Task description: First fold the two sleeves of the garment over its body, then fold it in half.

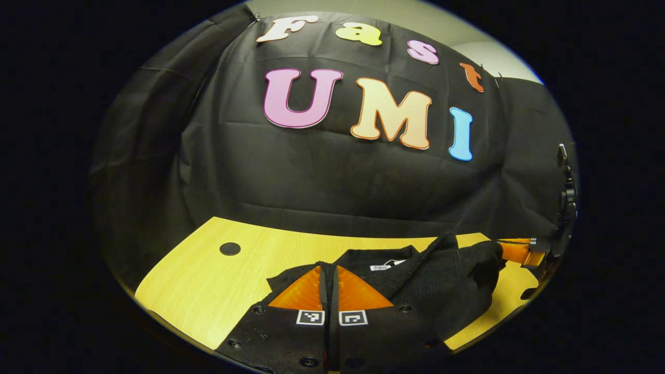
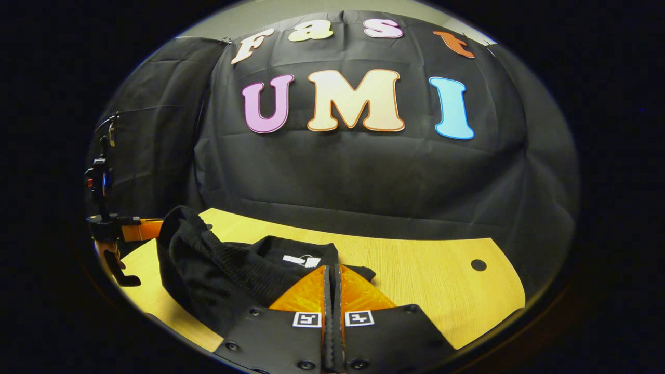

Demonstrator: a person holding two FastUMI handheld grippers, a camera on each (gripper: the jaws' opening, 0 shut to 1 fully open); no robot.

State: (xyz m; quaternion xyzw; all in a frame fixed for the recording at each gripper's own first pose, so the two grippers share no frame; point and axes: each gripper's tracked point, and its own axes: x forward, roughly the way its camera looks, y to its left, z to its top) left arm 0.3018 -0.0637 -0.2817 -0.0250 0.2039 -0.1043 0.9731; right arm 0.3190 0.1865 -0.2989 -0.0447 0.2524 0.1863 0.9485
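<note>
Black knit: the garment [image 1: 415,280] lay on the wooden tabletop [image 1: 208,280], collar and white neck tag [image 2: 301,261] facing up, part of the fabric raised in a hump toward one side.
Left hand-held gripper [image 1: 330,291]: fingers pressed together over the cloth; whether any fabric sat between them could not be told.
Right hand-held gripper [image 2: 332,291]: fingers likewise drawn together just in front of the collar; pinch on fabric uncertain.
Fold stage: judged mid-fold, the lifted fabric not yet laid flat over the body.
Slip risk: a thin or absent pinch could let the knit drop early, leaving a bunched, crooked fold.
Drag risk: pulling the raised part across might tow the whole garment along the smooth tabletop toward its edge.
Uneven risk: two grippers moving at different heights could twist the layer.
</note>
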